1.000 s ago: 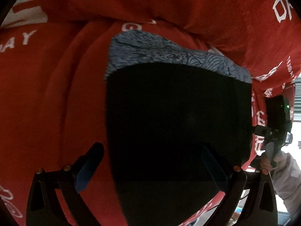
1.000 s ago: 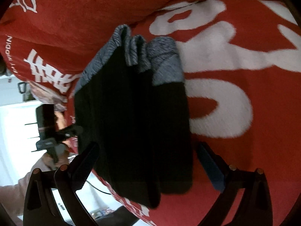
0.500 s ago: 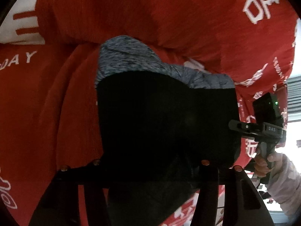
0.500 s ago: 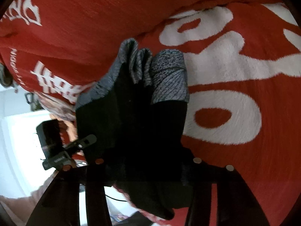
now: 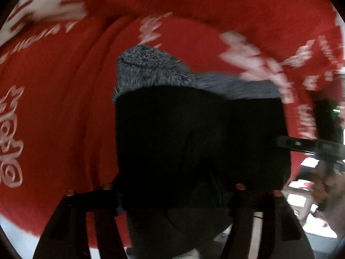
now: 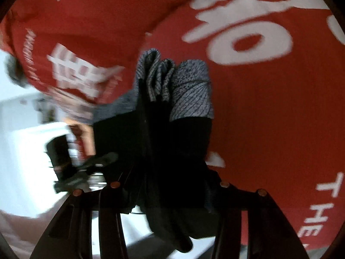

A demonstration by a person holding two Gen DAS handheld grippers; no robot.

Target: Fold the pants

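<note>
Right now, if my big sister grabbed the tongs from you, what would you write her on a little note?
Left tongs: shut on the near edge of the black pants.
Right tongs: shut on the same bundle, at its other side.
The pants are bunched in several layers, grey waistband at the far end, over the red blanket with white letters.
Done: pants folded into a narrow stack and gripped by both tongs.
Left: make the next fold, lay them flat, then let go. The pictures are blurry, so the tongs are moving.
</note>
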